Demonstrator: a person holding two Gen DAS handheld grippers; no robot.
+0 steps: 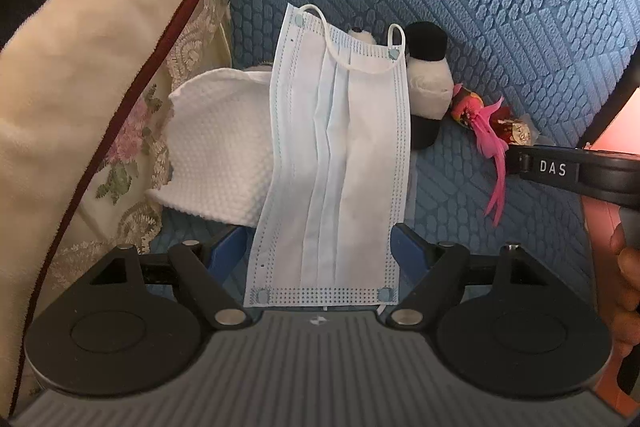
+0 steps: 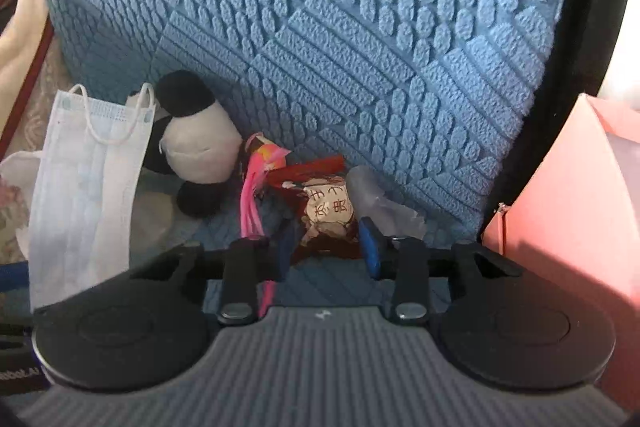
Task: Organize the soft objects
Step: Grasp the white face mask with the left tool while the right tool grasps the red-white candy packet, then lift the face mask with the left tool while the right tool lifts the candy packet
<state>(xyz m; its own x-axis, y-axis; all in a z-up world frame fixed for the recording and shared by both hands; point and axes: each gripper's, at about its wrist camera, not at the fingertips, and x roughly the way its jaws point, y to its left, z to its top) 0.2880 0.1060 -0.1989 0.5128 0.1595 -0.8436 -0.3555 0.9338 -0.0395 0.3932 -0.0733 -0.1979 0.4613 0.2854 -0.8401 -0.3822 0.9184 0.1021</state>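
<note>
Jaws of the left gripper (image 1: 322, 247) stand wide with the face mask (image 1: 336, 155) between them; whether the blue pads press its edges cannot be told, as the mask covers them. Mask stands up the middle of the left wrist view, ear loops at its top, lower hem at the gripper body. Behind it, left of centre: white textured cloth (image 1: 216, 143). Right of it: panda plush (image 1: 428, 87), lying on the blue sofa seat (image 1: 536, 227) against the backrest.

Jaws of the right gripper (image 2: 328, 243) are narrow, set either side of the small doll (image 2: 324, 207) in red dress with pink feathers, low centre of the right wrist view. Pads sit close to the doll's body; firm contact cannot be confirmed. No earlier picture to compare.

Judged step: right gripper picks the doll out of the seat crease, probably for the pink box (image 2: 568, 211) at right edge.

Notes for doing it well:
- Grip the doll's body, not the feathers; they will slip or tear.
- A clear wrapper (image 2: 380, 199) lies just beside the right pad; keep it out of the grip.
- Lift straight up out of the crease before moving sideways, so the panda is not dragged.
- Keep the mask clear of the right gripper's path.
</note>
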